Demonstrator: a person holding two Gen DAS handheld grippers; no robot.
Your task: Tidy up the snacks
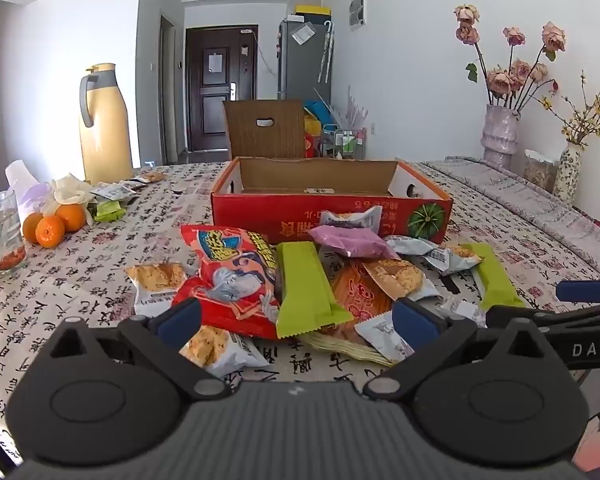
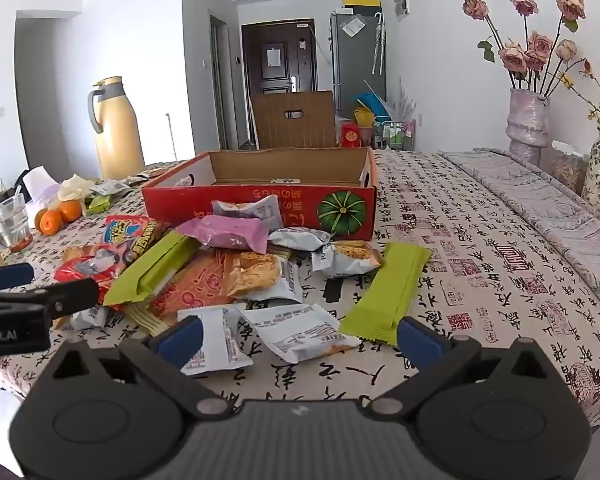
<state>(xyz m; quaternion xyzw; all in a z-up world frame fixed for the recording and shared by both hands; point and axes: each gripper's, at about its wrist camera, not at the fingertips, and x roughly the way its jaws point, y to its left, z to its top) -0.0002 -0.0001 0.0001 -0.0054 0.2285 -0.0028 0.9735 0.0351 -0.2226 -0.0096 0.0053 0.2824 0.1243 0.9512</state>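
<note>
A pile of snack packets lies on the patterned tablecloth in front of an open red cardboard box (image 1: pixel 332 212), also in the right wrist view (image 2: pixel 260 204). The box looks nearly empty. The pile holds a large red bag (image 1: pixel 228 280), a green bar (image 1: pixel 304 288), a pink packet (image 1: pixel 352 242) and several silver cracker packets. A second green bar (image 2: pixel 388 292) lies to the right. My left gripper (image 1: pixel 296 322) is open over the near edge of the pile. My right gripper (image 2: pixel 300 338) is open over two silver packets (image 2: pixel 300 332).
A yellow thermos (image 1: pixel 104 124), oranges (image 1: pixel 54 222) and a glass (image 1: pixel 0 232) stand at the left. Vases of dried flowers (image 1: pixel 500 128) stand at the far right. A folded grey cloth (image 2: pixel 540 208) lies along the right side. Each gripper shows at the edge of the other's view.
</note>
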